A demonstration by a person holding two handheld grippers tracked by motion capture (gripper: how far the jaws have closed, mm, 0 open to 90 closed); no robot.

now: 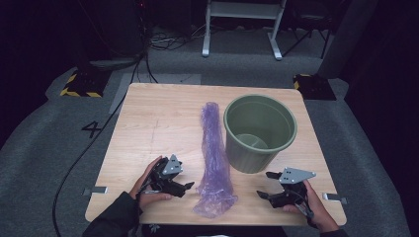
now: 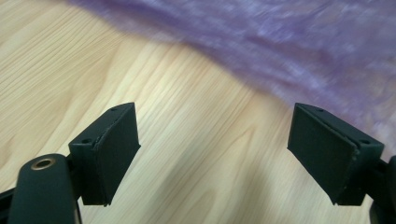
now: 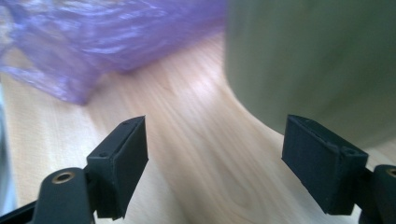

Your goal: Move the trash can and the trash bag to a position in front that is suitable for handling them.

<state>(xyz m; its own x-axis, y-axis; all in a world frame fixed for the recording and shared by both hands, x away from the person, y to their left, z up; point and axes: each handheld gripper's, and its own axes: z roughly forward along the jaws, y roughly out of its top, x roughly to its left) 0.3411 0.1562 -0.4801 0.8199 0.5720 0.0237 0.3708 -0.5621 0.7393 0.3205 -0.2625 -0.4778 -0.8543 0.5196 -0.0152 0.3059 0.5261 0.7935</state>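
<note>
Two grippers sit near the front edge of the table (image 1: pixel 148 113), both with jaws spread wide and nothing between them. The left gripper (image 1: pixel 187 186) lies just beside the lower end of the purple bag (image 1: pixel 213 153), which stretches in a long crumpled strip up the middle of the table, its wide end nearest the person. The right gripper (image 1: pixel 264 185) points toward the gap between bag and green bucket (image 1: pixel 259 132), which stands upright just right of the bag.

The main risk is a poor pinch: the film is thin and lies flat, so the jaws may scrape wood and close on one layer, or on nothing. A grab from one end alone would likely drag the strip rather than open it. The left gripper view is blurred, so where the bag's mouth lies is hard to judge. Swinging the right gripper in could also knock the light bucket aside.
</note>
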